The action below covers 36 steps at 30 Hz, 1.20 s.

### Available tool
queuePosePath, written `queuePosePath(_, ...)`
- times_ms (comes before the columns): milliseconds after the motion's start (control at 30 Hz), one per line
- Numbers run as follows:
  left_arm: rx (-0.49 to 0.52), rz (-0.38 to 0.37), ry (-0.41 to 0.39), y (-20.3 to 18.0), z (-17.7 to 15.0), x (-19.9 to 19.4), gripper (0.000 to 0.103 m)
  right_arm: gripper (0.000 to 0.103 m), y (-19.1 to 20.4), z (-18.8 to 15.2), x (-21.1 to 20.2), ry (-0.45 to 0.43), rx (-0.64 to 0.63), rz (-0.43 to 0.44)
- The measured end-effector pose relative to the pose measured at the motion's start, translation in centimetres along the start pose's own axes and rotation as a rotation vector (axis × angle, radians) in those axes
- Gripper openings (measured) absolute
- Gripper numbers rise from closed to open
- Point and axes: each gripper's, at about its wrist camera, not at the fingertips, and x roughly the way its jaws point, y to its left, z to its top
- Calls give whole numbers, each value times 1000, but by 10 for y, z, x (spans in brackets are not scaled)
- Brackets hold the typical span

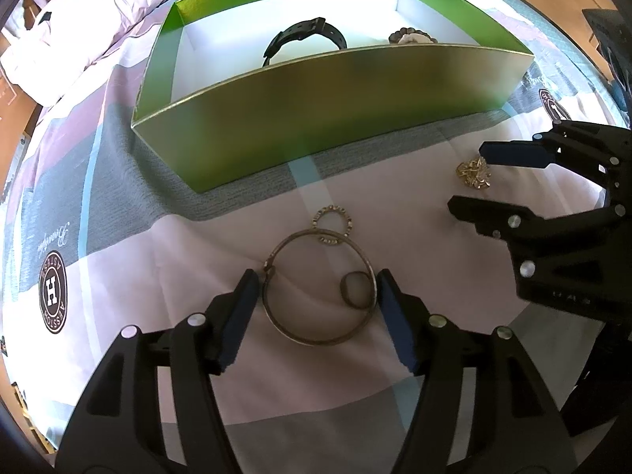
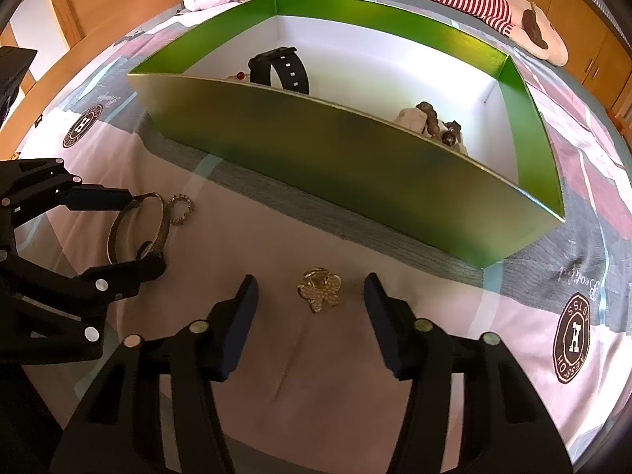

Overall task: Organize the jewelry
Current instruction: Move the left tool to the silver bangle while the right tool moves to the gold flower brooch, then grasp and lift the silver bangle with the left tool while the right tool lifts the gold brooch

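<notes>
Left gripper point(image 1: 318, 304) straddled the bangle point(image 1: 316, 286) on the bedsheet point(image 1: 197, 260), fingers wide, pads just beside its rim; small ring point(image 1: 355, 294) lay inside it, studded ring point(image 1: 335, 224) at its far edge. Right gripper point(image 2: 310, 308) hung spread around the gold brooch point(image 2: 319, 290), not touching. Green box point(image 1: 316, 118) stood beyond both, holding a watch point(image 1: 306, 37) and beads point(image 2: 432, 120).

A thin metal bangle point(image 1: 318, 286) lies flat on the bed, a small ring point(image 1: 355, 294) inside it and a studded ring point(image 1: 335, 224) at its rim; a gold flower brooch point(image 2: 319, 290) lies apart (the green box point(image 1: 316, 118) already holds a black watch point(image 1: 304, 37) and beads point(image 2: 432, 120)).
</notes>
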Motion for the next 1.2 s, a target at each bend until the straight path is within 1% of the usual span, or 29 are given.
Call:
queuePosePath(100, 9, 1, -5, -2, -1, -1, 59, 46, -2, 0, 0, -1, 7, 4)
queuePosePath(167, 15, 9, -8, -5, -2, -2, 59, 36, -2, 0, 0, -2, 4, 7)
queuePosePath(233, 14, 9, -10, -6, -2, -2, 59, 31, -2, 0, -1, -7, 0, 5)
queuePosePath(400, 2, 3, -18, -6, -3, -5, 59, 30, -11, 1, -3, -3, 35, 3)
queuePosePath(500, -15, 1, -35, -1, -1, -9, 59, 30, -24, 1, -5, -4, 87, -9)
queuePosePath(533, -25, 2, -38, 1, 0, -9, 59, 30, -30, 1, -6, -7, 111, -22)
queuePosePath(600, -45, -1, -36, 6, 0, -10, 59, 36, -36, 1, -7, 0, 130, -29)
queuePosePath(667, -60, -4, -28, 11, 2, -9, 59, 51, -39, 0, -12, -8, 136, -6)
queuePosePath(767, -59, -6, -26, 11, 2, -8, 60, 59, -30, -2, -14, -10, 85, 8)
queuePosePath(833, -54, -8, -26, 9, 1, -8, 63, 59, -22, -3, -12, -8, 44, -3)
queuePosePath(900, -50, -3, -23, 9, 1, -7, 65, 59, -16, -4, -9, -2, 22, -20)
queuePosePath(1200, -49, -6, -10, 9, 2, 0, 70, 59, -15, -2, 0, 9, 27, -32)
